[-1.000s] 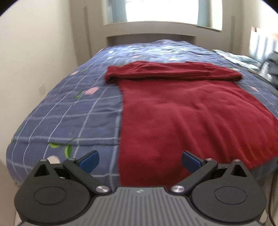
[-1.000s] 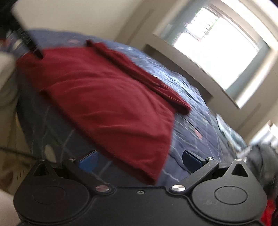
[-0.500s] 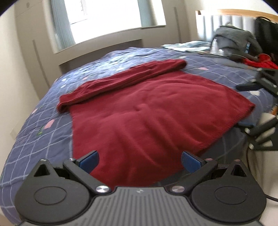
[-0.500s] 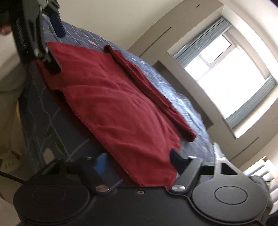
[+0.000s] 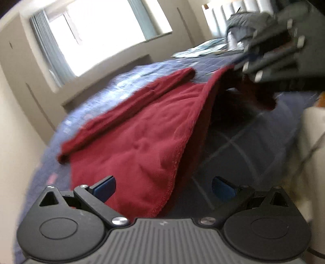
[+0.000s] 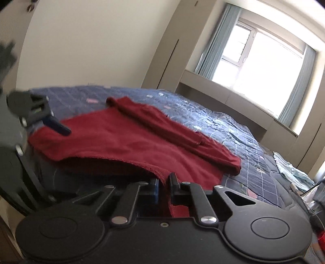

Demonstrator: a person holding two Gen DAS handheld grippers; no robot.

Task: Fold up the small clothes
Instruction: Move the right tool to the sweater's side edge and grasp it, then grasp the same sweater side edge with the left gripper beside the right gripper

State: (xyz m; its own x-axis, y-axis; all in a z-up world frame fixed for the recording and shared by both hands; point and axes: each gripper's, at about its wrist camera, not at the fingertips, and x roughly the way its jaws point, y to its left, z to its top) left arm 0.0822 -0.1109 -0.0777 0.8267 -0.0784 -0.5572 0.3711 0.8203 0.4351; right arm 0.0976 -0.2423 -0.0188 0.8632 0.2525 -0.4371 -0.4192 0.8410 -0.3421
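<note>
A: Left wrist view first. At the far left a window (image 5: 107,34) with blue-grey curtains is glowing above the blue checked quilt (image 5: 239,142). The dark red garment (image 5: 134,146) is lying spread on that quilt, with a rolled band of itself running along its far edge.

B: And the left gripper (image 5: 163,187)?

A: Its blue-padded fingers (image 5: 104,187) are standing wide apart with nothing pressed between them. The garment's near hem is hanging just ahead, closer to the left finger. Further right, the hem is being lifted off the quilt in a tent shape, up toward the right gripper (image 5: 256,75), which is blurred in the upper right. Behind it a grey heap of clothes (image 5: 247,19) is sitting near the headboard.

B: Now the right wrist view.

A: At the left edge the left gripper (image 6: 54,123) is hovering by the garment's (image 6: 113,138) corner; I cannot tell whether it is touching the cloth. In the middle the garment is stretching across the quilt (image 6: 239,138), raised along its near hem. At the bottom centre the right gripper (image 6: 163,184) is closing, and its fingers are pinching the stitched hem between them. To the right, a pale blue cloth (image 6: 292,171) is lying on the quilt, and the window (image 6: 264,52) is shining above.
</note>
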